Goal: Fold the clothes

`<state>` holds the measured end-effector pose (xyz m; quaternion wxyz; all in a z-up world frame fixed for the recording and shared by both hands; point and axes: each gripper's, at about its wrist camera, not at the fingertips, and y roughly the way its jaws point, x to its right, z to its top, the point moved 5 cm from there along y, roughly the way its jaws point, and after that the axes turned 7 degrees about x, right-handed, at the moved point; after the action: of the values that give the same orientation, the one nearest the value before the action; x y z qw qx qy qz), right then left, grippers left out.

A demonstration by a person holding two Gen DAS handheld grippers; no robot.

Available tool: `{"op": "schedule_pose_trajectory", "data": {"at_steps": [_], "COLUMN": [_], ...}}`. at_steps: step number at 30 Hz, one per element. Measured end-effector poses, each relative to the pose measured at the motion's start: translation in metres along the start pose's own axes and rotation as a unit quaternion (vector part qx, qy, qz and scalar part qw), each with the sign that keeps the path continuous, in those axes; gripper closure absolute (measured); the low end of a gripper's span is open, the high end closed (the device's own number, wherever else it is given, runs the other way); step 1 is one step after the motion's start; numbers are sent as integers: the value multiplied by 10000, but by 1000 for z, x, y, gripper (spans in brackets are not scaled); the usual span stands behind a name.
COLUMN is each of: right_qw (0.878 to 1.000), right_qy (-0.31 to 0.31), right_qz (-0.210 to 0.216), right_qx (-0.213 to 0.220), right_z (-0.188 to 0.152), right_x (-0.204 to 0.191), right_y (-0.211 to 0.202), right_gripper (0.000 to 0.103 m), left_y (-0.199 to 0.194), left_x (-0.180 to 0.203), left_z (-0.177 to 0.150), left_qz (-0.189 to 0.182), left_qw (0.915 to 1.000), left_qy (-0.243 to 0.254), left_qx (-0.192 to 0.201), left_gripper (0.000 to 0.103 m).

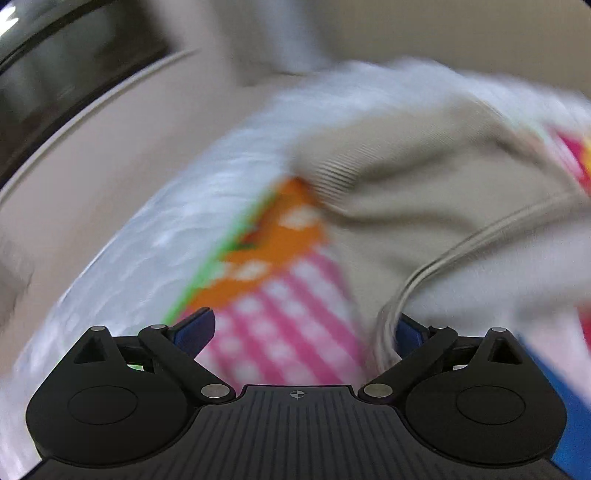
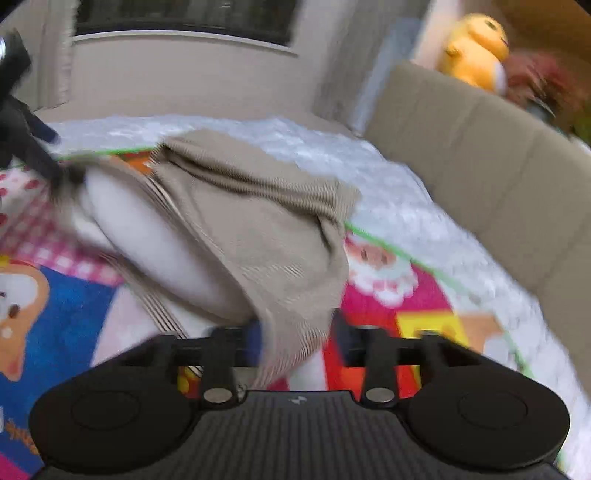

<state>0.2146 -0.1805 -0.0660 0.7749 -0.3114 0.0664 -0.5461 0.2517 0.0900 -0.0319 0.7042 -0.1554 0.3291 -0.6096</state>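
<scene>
A beige knit garment [image 1: 424,177] with ribbed edges hangs bunched above a colourful cartoon blanket [image 1: 280,332]. In the right wrist view the garment [image 2: 258,229] shows a pale lining and runs down between the fingers of my right gripper [image 2: 299,336], which is shut on a fold of it. My left gripper [image 1: 301,330] stands wide open over the pink checked part of the blanket, with a striped hem of the garment brushing its right fingertip [image 1: 406,332]. The left gripper [image 2: 22,147] also shows as a dark blur at the garment's far left end. Both views are motion-blurred.
The blanket [image 2: 66,302] lies on a white fluffy cover [image 2: 388,166] over a bed. A beige padded headboard [image 2: 480,155] rises on the right, with a yellow plush toy [image 2: 476,51] behind it. A dark window [image 2: 184,18] and beige wall stand at the back.
</scene>
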Motion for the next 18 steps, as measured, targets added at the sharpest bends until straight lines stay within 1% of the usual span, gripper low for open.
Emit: {"op": "schedule_pose_trajectory", "data": {"at_steps": [3,5,6,7,8,9,11,13,14,15,16,17,18], "right_qw": [9989,9988,9985,9981,9982,9983,9994,9998,9996,9993,9990,9989,9988], "right_qy": [383,340,285,273,242,203,24,-155,-274,-340,-391,-358,-303], "right_qz": [-43,-280,-436,-537,-550,-544,-344,-89,35,128,214,271,321], "right_qx": [-282,-228,-157,-125,-88,-48,11,-8,-37,-71,-105,-166,-234], "right_z": [-25,-27,-25,-21,-15,-10,-4,-6,-10,-13,-17,-21,-26], "right_x": [-13,-18,-17,-12,-4,5,17,18,16,14,11,10,10], "right_y": [15,19,19,17,13,8,-10,-27,-36,-44,-52,-58,-64], "right_gripper": [51,52,60,83,90,90,93,95,99,99,99,99,99], "left_y": [0,0,1,1,1,1,-1,-19,-28,-38,-47,-56,-65], "left_x": [-6,-10,-12,-14,-16,-17,-21,-22,-20,-18,-14,-11,-9], "left_z": [-3,-5,-6,-7,-8,-8,-10,-13,-14,-17,-20,-23,-26], "left_qz": [0,0,0,0,0,0,-14,-219,-341,-464,-578,-689,-797], "left_qw": [9999,9997,9995,9994,9992,9990,9985,9975,9965,9953,9942,9931,9920], "left_qy": [108,180,216,252,288,324,399,545,620,686,731,748,764], "left_qx": [-107,-179,-214,-250,-286,-321,-386,-405,-452,-501,-544,-577,-610], "left_gripper": [3,3,3,3,3,3,4,14,22,31,34,41,42]}}
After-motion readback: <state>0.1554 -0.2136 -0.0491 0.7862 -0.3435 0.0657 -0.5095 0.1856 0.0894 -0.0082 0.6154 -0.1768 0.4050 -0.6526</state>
